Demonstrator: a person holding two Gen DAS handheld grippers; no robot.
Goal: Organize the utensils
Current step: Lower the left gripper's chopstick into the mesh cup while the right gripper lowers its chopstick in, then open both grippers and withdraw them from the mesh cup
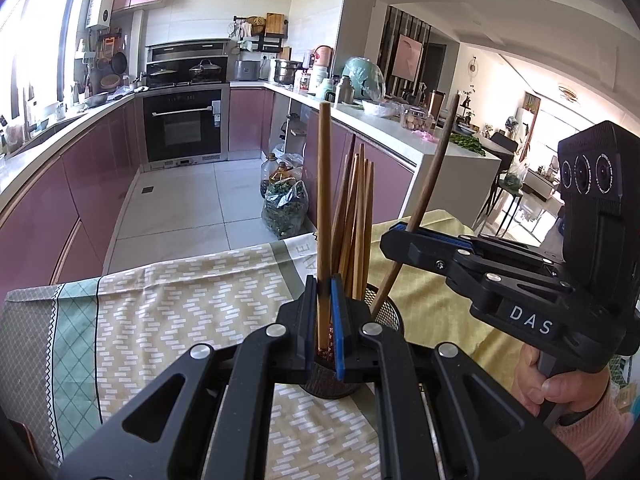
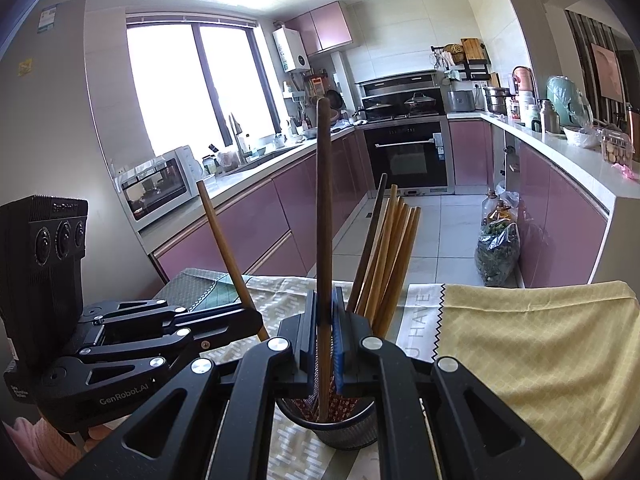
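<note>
The left claw (image 1: pixel 324 316) is pinching 1 light chopstick (image 1: pixel 323 200) and the right claw (image 2: pixel 325 332) 1 dark chopstick (image 2: pixel 324 208), both standing in the mesh holder (image 2: pixel 346 426) on the tabletop (image 2: pixel 540 360).

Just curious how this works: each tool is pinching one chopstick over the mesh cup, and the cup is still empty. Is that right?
Not quite: the cup is not empty. The right wrist view shows a bundle of chopsticks already standing in it. The rest holds: the left tool and right tool each pinch one chopstick over it.
</note>
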